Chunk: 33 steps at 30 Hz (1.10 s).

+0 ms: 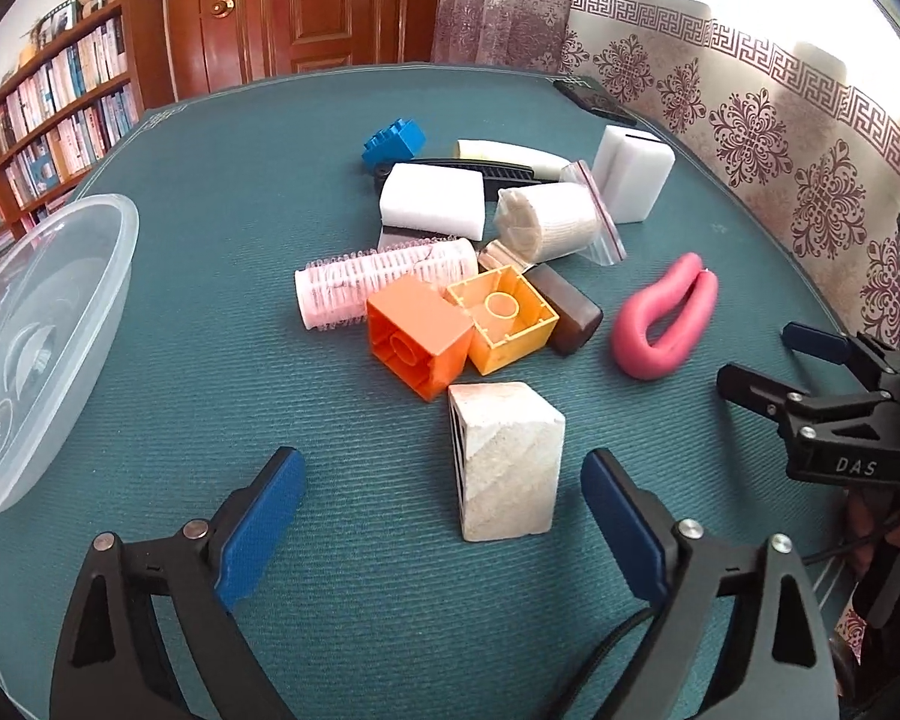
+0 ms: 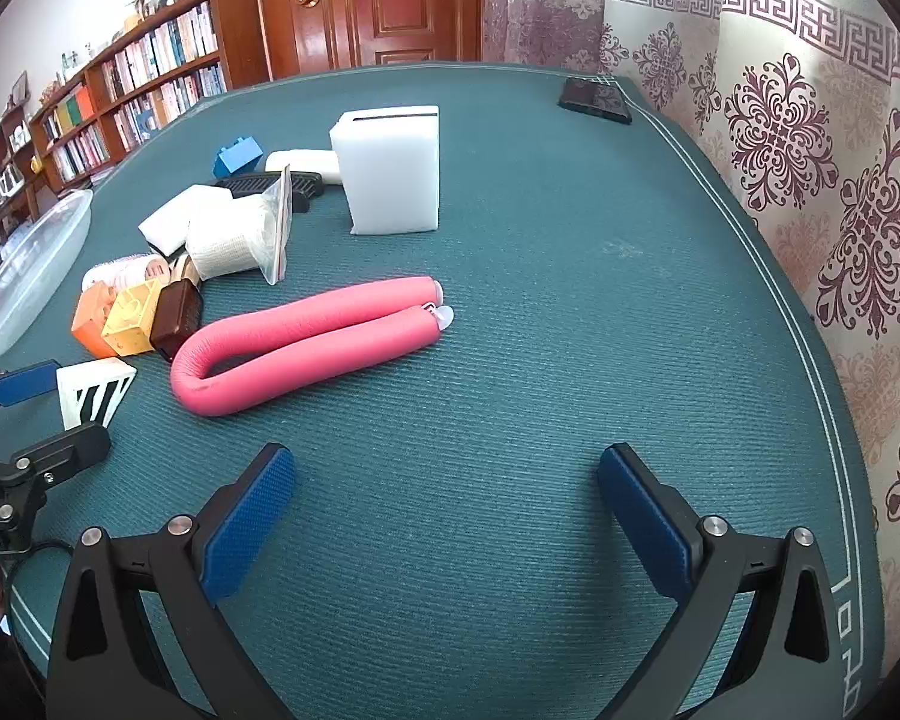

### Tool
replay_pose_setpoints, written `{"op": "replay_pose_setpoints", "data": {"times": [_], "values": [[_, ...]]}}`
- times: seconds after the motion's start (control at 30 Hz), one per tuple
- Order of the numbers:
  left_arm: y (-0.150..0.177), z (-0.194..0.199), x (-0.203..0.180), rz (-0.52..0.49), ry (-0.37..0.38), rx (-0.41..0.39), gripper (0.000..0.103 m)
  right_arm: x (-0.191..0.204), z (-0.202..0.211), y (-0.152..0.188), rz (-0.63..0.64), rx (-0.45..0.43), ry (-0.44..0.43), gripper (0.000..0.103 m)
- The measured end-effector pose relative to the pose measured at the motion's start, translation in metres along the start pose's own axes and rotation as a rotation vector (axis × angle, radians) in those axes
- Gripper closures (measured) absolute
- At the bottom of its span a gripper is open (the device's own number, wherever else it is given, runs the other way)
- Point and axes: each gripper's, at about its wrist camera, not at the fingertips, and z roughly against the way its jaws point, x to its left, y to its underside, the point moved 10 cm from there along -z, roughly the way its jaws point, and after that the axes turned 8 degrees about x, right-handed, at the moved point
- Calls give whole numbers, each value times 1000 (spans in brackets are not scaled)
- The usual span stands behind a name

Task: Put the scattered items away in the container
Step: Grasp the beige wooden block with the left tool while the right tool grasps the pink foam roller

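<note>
1. The clear plastic container point(image 1: 42, 324) sits at the far left of the green table mat point(image 1: 222, 192), empty as far as its cloudy wall shows; its near side is cut off by the frame edge, so the full rim cannot be judged.
2. The left gripper point(image 1: 444, 516) hangs spread wide with nothing between its blue pads point(image 1: 264, 522), lined up on the white block point(image 1: 504, 456) just ahead. To take it well, I would close on its two flat side faces, low and square, and carry it left over the container rim before letting go.
3. The scattered pile lies mid-table: the pink hair roller point(image 1: 384, 282), orange brick point(image 1: 420, 336) and yellow brick point(image 1: 504, 318) touching, and a brown bar point(image 1: 570, 306) partly hidden behind them.
4. The bagged roll point(image 1: 552, 222) covers part of a black comb-like item that is hard to identify.
5. The pink foam curler point(image 2: 306, 342) lies bent double, nearest the right gripper point(image 2: 447, 504), which is also wide apart and empty.
6. A dark phone-like slab point(image 2: 594, 99) at the far edge is too small to tell.
</note>
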Motion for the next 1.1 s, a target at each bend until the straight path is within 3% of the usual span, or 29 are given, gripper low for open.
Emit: {"op": "replay_pose_setpoints", "data": {"times": [0.07, 0.23, 0.5, 0.77, 0.97, 1.1], "values": [[-2, 0, 0, -6, -12, -5, 21, 1, 2, 0, -6, -9, -24, 1], [-2, 4, 5, -15, -16, -19, 33, 9, 6, -1, -17, -28, -77, 7], [-4, 9, 9, -19, -3, -47, 69, 34, 10, -5, -62, -28, -226, 9], [-1, 11, 12, -20, 17, -57, 69, 44, 2, -23, -135, -3, -236, 9], [-2, 12, 12, -14, 38, -66, 69, 46, -12, -42, -169, 3, -148, 9], [-2, 13, 13, -14, 48, -72, 69, 50, -18, -47, -126, 1, -75, 11]]}}
